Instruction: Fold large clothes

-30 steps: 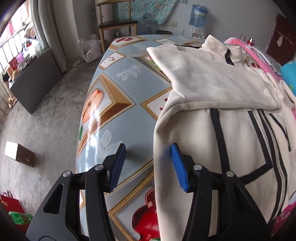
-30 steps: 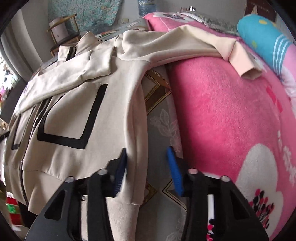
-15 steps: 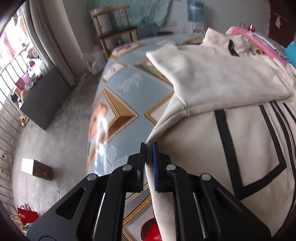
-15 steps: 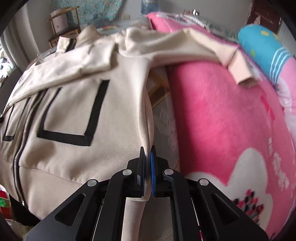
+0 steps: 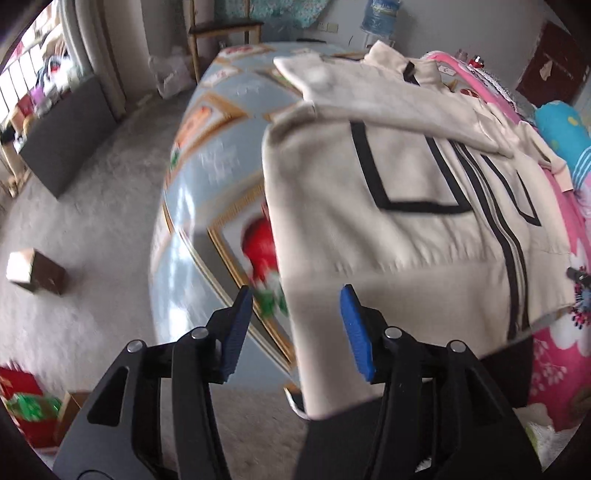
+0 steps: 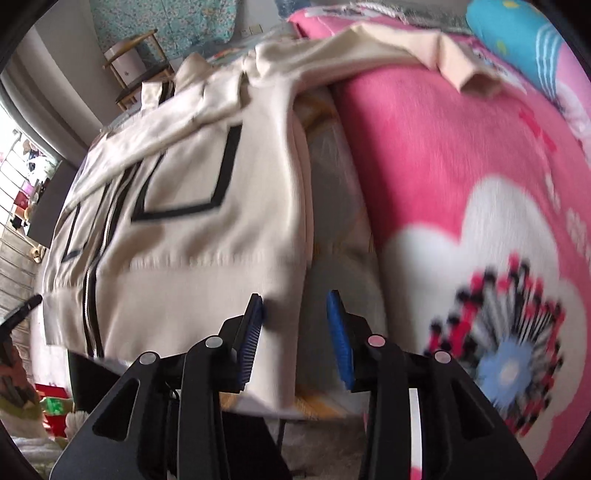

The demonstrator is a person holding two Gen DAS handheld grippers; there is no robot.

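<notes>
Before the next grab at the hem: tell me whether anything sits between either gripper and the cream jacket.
Nothing visible does. The left gripper and right gripper have just been opening; the cream jacket hem's corners lie between the blue pads, unpinched. The pink blanket lies beside the jacket, not over it.

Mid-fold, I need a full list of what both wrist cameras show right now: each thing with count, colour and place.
jacket: one, cream with black stripes and a zip, spread flat on the table, hem toward the cameras
table: one, grey-blue patterned cover with fruit pictures, under the jacket
blanket: one, pink with a white flower, beside the jacket
pillow: one, turquoise, far end of the blanket
chair: one, wooden, by the far wall
water bottle: one, blue, by the far wall
box: one, brown, on the floor
left hand-held gripper: black, blue pads, jaws just opened, at the hem's corner
right hand-held gripper: same, jaws just opened, at the other corner
</notes>
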